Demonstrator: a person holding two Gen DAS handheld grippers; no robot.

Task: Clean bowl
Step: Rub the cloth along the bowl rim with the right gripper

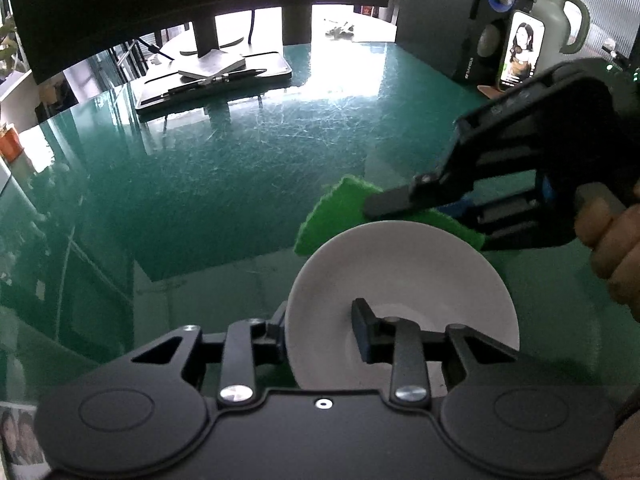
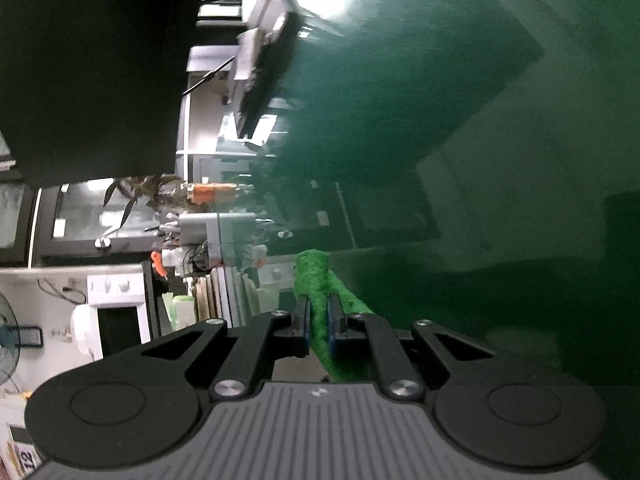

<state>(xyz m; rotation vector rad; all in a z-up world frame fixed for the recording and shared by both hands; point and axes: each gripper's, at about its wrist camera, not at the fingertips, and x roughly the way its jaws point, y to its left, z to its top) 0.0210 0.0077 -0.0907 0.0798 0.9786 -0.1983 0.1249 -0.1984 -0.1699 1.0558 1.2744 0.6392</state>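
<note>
While the left gripper (image 1: 320,328) held the white bowl (image 1: 404,292) by its near wall, one finger inside and one outside w/ jaws narrow and pinched on the rim, the bowl sat tipped toward the cam, just above or on the green desk mat (image 1: 224,168); contact w/ the mat couldn't be told from these views. Over the far rim, the right gripper (image 1: 384,204) came in from the right side, a hand (image 1: 612,248) wrapped round its handle. Its jaws were nearly closed and clamped on a green scouring cloth (image 2: 316,300), which stuck out past the fingertips and, in the left wrist view, lay against or just behind the bowl's far edge. The right wrist view didn't show the bowl at all, only cloth and mat, blurred.

Step in hand, by my read: bringing the cloth to the bowl to start wiping, inside not yet touched. No dirt was visible on the bowl, so progress looked early, approx. at the approach stage.

Next move prob. calls for dipping the cloth over the rim into the hollow and sweeping round, w/ the left grip firm enough that the bowl doesn't twist or slip. Room is tight: the inner left finger sits in the wiping path.

Behind, a monitor stand (image 1: 212,72), speaker (image 1: 496,20), phone (image 1: 522,50) and kettle (image 1: 560,12) stood well apart.
</note>
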